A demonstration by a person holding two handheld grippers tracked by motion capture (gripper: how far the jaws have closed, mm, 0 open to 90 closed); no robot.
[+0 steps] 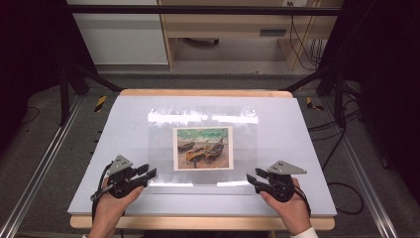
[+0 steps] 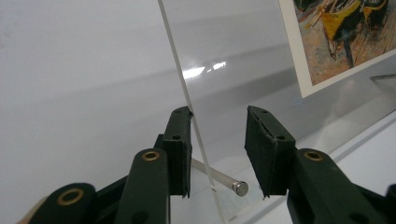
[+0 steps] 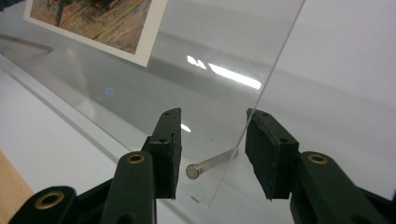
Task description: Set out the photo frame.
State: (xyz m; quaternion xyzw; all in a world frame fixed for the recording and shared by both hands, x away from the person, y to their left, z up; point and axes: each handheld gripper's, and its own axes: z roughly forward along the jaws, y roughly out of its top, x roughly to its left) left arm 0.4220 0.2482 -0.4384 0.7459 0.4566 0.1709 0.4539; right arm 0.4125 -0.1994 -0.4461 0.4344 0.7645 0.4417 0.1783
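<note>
A clear acrylic plate (image 1: pixel 161 144) lies flat on the white board (image 1: pixel 297 148), with a print of beached boats (image 1: pixel 203 148) in its middle. My left gripper (image 1: pixel 148 172) stands at the plate's near left corner and my right gripper (image 1: pixel 253 177) at its near right corner. In the left gripper view the jaws of the left gripper (image 2: pixel 218 140) stand apart around the plate's edge (image 2: pixel 187 93) and a small metal pin (image 2: pixel 219 179). In the right gripper view the right gripper (image 3: pixel 212 140) is open the same way around a pin (image 3: pixel 210 164). Neither gripper's pads press on its pin.
The white board rests on a wooden table (image 1: pixel 198 223). Metal rails (image 1: pixel 39 168) run along the floor on both sides, and cables (image 1: pixel 341 193) lie at the right. A wooden cabinet (image 1: pixel 228 29) stands beyond the table.
</note>
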